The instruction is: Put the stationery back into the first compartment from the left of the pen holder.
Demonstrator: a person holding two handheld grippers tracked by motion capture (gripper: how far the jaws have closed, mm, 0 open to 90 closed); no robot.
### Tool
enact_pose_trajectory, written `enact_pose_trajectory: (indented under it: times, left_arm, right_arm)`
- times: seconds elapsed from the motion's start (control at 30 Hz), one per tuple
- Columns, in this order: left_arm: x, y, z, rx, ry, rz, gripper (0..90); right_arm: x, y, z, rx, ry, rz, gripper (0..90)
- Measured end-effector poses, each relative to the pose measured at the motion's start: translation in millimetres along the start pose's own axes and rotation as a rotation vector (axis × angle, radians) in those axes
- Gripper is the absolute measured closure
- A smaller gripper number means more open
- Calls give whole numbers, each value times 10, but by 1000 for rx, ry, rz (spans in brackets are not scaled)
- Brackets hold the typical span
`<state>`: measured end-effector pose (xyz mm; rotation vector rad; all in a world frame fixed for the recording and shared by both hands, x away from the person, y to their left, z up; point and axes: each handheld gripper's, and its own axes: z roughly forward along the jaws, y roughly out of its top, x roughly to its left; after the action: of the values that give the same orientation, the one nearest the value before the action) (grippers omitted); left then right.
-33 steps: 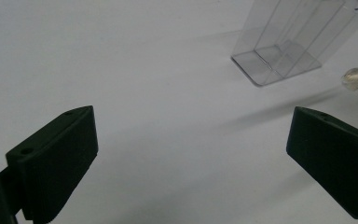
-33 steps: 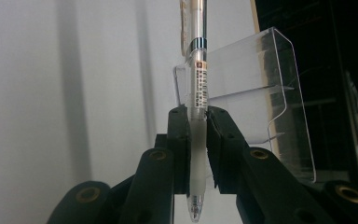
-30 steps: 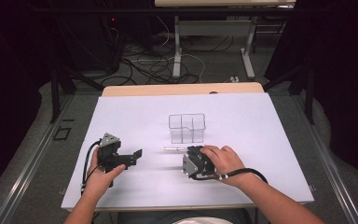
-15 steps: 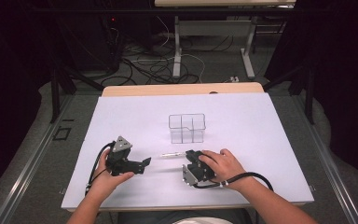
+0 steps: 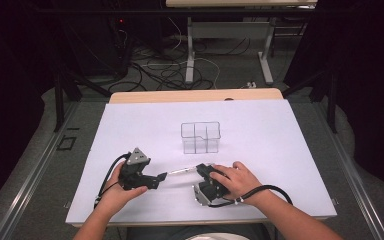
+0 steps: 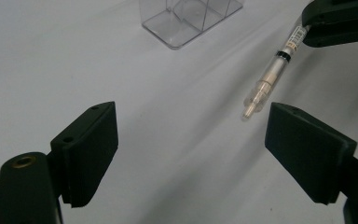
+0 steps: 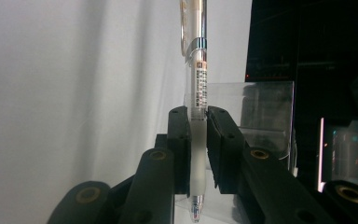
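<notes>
A clear pen (image 5: pixel 180 171) with a labelled barrel lies level just above the white table, and my right gripper (image 5: pixel 199 170) is shut on one end of it. In the right gripper view the pen (image 7: pixel 197 84) stands clamped between the jaws of the right gripper (image 7: pixel 198 140). My left gripper (image 5: pixel 162 176) faces the pen's free end from the left. Its jaws have just been closing. In the left gripper view the pen (image 6: pixel 275 70) ends near the right jaw of the left gripper (image 6: pixel 191 135), touching neither pad. The right gripper (image 6: pixel 340 23) holds the far end.
A clear plastic box (image 5: pixel 200 137) with compartments stands on the white tabletop (image 5: pixel 280 150) beyond both grippers; the box (image 6: pixel 186 18) is at the top of the left gripper view. Past the table's far edge are cables and table legs on the floor.
My left gripper has moved right, up to the pen's free end, and its jaws stand narrower. The right gripper has kept its grip on the pen and has barely shifted.
</notes>
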<state>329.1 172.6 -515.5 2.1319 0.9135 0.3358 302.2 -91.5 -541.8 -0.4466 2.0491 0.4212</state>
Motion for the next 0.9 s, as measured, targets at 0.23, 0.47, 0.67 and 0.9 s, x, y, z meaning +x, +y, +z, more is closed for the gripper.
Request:
enact_pose_trajectory:
  times: [0.23, 0.47, 0.67, 0.9]
  left_arm:
    - [-59, 107, 24, -2, -29, 18, 243]
    - [-91, 265, -11, 0, -59, 28, 283]
    - [-130, 397, -17, 21, -97, 34, 322]
    - [-232, 588, 28, 65, -120, 102, 354]
  right_arm:
    - [-88, -32, -65, 20, -19, -125, 799]
    - [-227, -34, -104, 15, -25, -262, 799]
    - [-350, -37, -135, 22, -40, -369, 799]
    - [-425, 12, -147, 16, -48, -426, 799]
